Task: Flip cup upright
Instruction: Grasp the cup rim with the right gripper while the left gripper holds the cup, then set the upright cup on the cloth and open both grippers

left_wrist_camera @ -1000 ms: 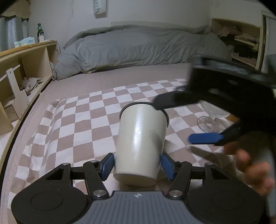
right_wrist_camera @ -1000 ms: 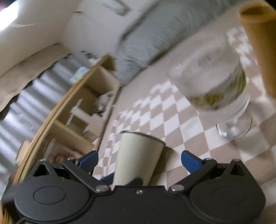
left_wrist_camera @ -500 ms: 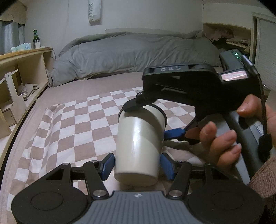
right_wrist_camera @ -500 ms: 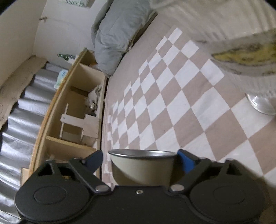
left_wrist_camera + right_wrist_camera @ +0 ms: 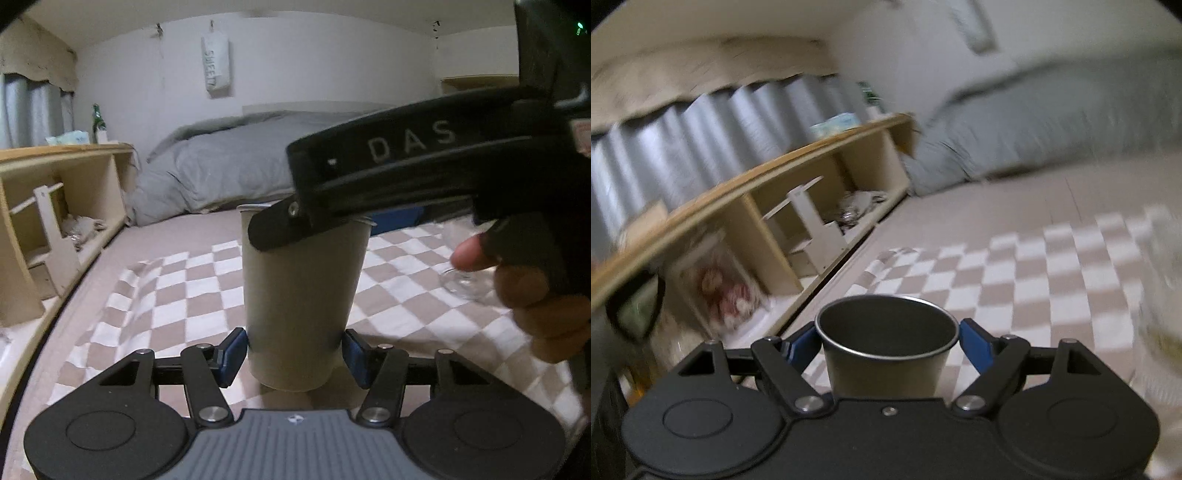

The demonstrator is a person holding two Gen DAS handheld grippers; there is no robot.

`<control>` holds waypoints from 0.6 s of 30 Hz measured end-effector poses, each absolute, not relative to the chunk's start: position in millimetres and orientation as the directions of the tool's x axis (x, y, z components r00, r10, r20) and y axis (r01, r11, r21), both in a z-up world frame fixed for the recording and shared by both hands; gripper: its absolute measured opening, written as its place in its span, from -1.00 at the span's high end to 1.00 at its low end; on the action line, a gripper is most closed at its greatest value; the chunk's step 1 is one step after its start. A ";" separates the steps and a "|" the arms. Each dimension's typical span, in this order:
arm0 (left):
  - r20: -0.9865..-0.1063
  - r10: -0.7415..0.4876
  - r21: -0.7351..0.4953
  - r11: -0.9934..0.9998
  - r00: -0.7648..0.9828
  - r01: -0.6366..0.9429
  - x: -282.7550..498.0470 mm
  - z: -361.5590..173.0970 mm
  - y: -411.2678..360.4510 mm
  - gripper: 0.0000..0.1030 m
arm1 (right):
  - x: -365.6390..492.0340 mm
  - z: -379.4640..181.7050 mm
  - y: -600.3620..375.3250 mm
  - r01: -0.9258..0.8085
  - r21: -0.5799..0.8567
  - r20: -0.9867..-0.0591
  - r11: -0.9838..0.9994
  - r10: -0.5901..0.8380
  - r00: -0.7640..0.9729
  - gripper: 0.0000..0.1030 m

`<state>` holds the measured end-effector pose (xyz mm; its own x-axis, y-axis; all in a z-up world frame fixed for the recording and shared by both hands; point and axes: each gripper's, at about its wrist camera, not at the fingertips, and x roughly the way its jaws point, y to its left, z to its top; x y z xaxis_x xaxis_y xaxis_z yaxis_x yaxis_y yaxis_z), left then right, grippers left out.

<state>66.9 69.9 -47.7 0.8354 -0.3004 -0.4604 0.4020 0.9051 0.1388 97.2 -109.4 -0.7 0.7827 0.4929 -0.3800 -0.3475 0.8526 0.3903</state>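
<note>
The cream cup (image 5: 301, 295) with a metal rim stands upright over the checked cloth (image 5: 166, 291). My left gripper (image 5: 293, 354) is shut on the cup near its base, blue pads on both sides. My right gripper (image 5: 888, 343) is shut on the cup (image 5: 886, 350) at its rim, and I look down into its dark open mouth. In the left wrist view the right gripper's black body (image 5: 424, 173) crosses over the cup's top and hides part of the rim.
A clear stemmed glass (image 5: 463, 280) stands on the cloth to the right, blurred in the right wrist view (image 5: 1161, 295). A wooden shelf unit (image 5: 55, 221) runs along the left. A grey duvet (image 5: 229, 173) lies at the back.
The cup has swung from tilted to upright in both grippers. The right gripper has closed on its rim and now sits above the cup's mouth.
</note>
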 end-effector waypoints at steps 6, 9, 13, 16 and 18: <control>-0.435 -0.268 0.110 0.932 0.860 0.346 68.1 -60.0 83.8 -0.11 | 84.5 2.0 -77.1 -0.459 0.169 -0.384 0.872 0.488 0.784 -0.59; -0.415 -0.271 0.064 0.944 0.869 0.325 67.9 -64.8 88.4 -0.11 | 79.3 1.2 -64.1 -0.480 0.094 -0.379 0.872 0.477 0.793 -0.60; -0.394 -0.260 0.048 0.952 0.882 0.302 68.1 -70.2 87.8 -0.11 | 79.0 3.1 -53.8 -0.493 0.067 -0.371 0.867 0.481 0.795 -0.66; -0.389 -0.260 0.038 0.954 0.884 0.297 67.0 -70.9 88.8 -0.11 | 78.0 5.4 -52.4 -0.511 0.079 -0.363 0.856 0.502 0.785 -0.67; -0.388 -0.258 0.035 0.955 0.885 0.294 66.7 -70.3 89.6 -0.11 | 76.9 6.2 -52.6 -0.518 0.082 -0.360 0.851 0.510 0.781 -0.67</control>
<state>66.7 89.6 -70.3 0.8847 -0.2577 -0.3885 0.2936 0.9553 0.0348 76.9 -52.6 6.2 0.7813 0.5100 -0.3598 -0.5180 0.8514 0.0821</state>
